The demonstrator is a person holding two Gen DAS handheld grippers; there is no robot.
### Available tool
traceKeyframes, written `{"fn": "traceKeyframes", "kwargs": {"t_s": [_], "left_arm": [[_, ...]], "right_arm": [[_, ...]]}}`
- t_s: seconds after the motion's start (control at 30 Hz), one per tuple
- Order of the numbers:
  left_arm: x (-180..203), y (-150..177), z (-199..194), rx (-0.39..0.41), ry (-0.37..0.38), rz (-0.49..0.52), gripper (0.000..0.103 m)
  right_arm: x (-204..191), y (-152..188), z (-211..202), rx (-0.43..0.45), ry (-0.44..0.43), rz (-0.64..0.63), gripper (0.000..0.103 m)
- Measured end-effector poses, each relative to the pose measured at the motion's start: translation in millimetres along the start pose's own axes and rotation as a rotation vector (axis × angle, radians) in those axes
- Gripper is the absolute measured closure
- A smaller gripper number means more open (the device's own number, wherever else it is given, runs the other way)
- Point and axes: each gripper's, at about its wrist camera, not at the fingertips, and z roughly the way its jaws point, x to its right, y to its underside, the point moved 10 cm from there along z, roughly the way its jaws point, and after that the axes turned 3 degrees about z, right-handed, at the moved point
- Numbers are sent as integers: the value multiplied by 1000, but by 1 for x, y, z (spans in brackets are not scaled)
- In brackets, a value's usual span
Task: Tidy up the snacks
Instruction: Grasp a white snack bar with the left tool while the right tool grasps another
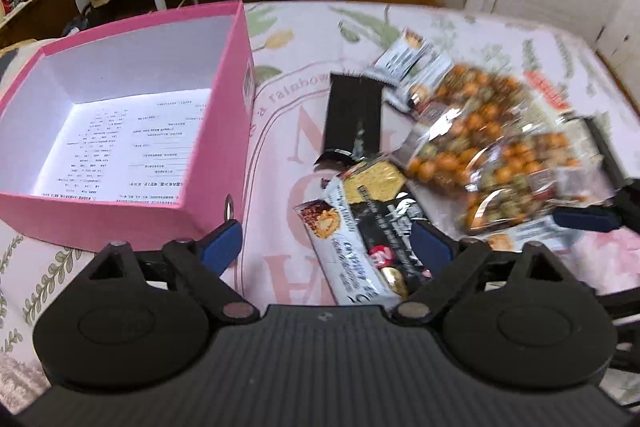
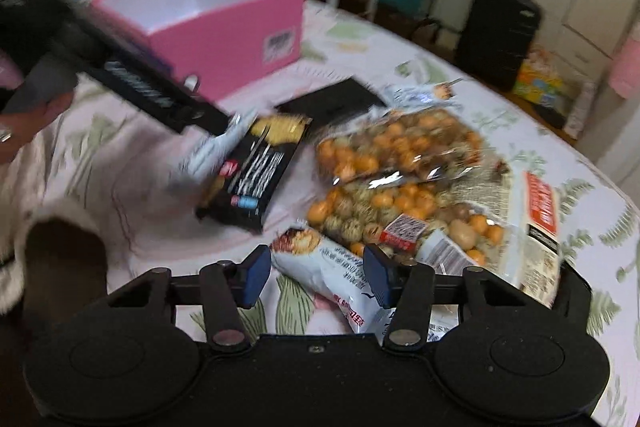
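1. The left gripper (image 1: 326, 247) is sitting wide open with nothing between its blue pads; a white snack bar (image 1: 344, 247) is lying just ahead of it at 12 o'clock, resting on a black cracker packet (image 1: 384, 211).
2. The right gripper (image 2: 318, 273) is also gaping open, its jaws straddling the end of a white snack pouch (image 2: 320, 267) without pinching it.
3. Beyond that pouch, at 1 o'clock in the right wrist view, two clear bags of orange and green coated nuts (image 2: 400, 179) are lying side by side on the floral bedspread (image 2: 580, 227).
4. At 11 o'clock of the nuts, the black cracker packet (image 2: 256, 171) is lying under the tip of the left gripper (image 2: 224, 123).
5. Farther off, a flat black sachet (image 1: 352, 111) is lying near small silver packets (image 1: 404, 61).
6. At 10 o'clock in the left wrist view, the open pink box (image 1: 224, 115) is standing on the bedspread with a printed sheet on its floor.
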Motion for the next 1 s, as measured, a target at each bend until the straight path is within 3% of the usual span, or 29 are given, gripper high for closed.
{"fn": "traceKeyframes", "kwargs": {"t_s": [0.13, 0.23, 0.3, 0.37, 0.4, 0.5, 0.57, 0.63, 0.77, 0.83, 0.87, 0.9, 1.0], "left_arm": [[-3, 8, 27, -30, -2, -33, 13], [-11, 17, 39, -50, -1, -91, 21], [-14, 24, 43, -58, 32, -112, 29], [-14, 31, 42, -65, 76, -125, 41], [-13, 34, 41, -78, 90, -129, 51], [-11, 39, 37, -85, 78, -77, 67], [-7, 40, 33, -74, 69, -42, 67], [-4, 42, 33, -73, 49, -20, 66], [-6, 44, 39, -65, 23, -31, 58], [-5, 44, 40, -60, 18, -21, 61], [-5, 44, 39, -58, 17, -14, 69], [-4, 44, 37, -58, 11, 0, 74], [-3, 46, 31, -58, 11, 28, 76]], "right_arm": [[3, 4, 19, -81, 60, -139, 39], [-1, 6, 23, -116, 57, -201, 31], [-6, 13, 24, -159, 44, -210, 38], [-10, 19, 22, -193, 22, -161, 58], [-9, 20, 21, -203, 22, -120, 59], [-5, 24, 16, -238, -27, 97, 59], [-2, 26, 12, -241, -115, 260, 59], [2, 28, 12, -239, -155, 320, 58], [-1, 30, 15, -195, -150, 245, 57], [-6, 29, 15, -166, -129, 198, 59], [-9, 28, 16, -161, -109, 163, 69], [-12, 26, 16, -163, -98, 143, 69], [-9, 24, 9, -181, -82, 191, 71]]}}
